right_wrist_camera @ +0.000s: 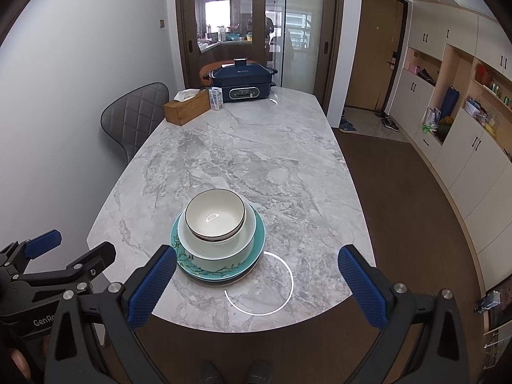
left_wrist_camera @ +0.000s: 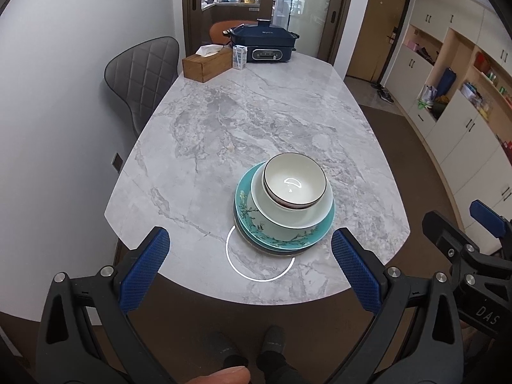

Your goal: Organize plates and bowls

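Stack: white dark-rimmed bowl nested in pale bowl on teal floral plate; looks finished.
Grippers: left gripper and right gripper both spread wide, empty.

Even, soft indoor light. A ceiling ring lamp glares off the glossy table and inside the top bowl. Shadows are faint. Fisheye bends the edges; corners vignette black. Focus is sharp.

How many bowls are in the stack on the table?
2: a small dark-rimmed bowl nested in a larger pale bowl, both on the teal plate near the table's near edge. Others could be hidden beneath.
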`<state>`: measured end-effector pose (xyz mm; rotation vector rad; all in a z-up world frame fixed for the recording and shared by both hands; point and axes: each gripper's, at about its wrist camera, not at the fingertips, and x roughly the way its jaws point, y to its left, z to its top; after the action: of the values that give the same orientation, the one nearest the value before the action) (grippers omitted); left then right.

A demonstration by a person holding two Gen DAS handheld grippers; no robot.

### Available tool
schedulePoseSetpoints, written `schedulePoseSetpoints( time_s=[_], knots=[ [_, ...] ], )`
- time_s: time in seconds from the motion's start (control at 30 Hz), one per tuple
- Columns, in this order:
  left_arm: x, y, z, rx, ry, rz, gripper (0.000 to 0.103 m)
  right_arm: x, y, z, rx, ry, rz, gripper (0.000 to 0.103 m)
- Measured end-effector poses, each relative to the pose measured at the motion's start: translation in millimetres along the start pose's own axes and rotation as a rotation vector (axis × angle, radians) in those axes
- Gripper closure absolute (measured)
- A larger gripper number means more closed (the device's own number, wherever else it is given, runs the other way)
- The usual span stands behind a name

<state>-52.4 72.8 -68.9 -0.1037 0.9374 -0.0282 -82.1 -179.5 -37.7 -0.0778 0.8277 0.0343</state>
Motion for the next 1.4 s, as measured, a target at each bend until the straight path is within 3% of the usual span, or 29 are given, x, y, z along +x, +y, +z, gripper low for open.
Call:
schedulePoseSetpoints(
  time_s=[0.27,1.4],
  knots=[
    [-9.0,-1.1,0.2,0.004,-0.026,0.037,0.0,-0.7,-1.3,0.5,0.013,0.004,-0.015,0.0],
    [-14.0,5.7,6.1,-0.005,-0.031,0.022,0.0,1.8,-2.1,2.8,0.023,0.026,-0.015,0.0]
  ],
)
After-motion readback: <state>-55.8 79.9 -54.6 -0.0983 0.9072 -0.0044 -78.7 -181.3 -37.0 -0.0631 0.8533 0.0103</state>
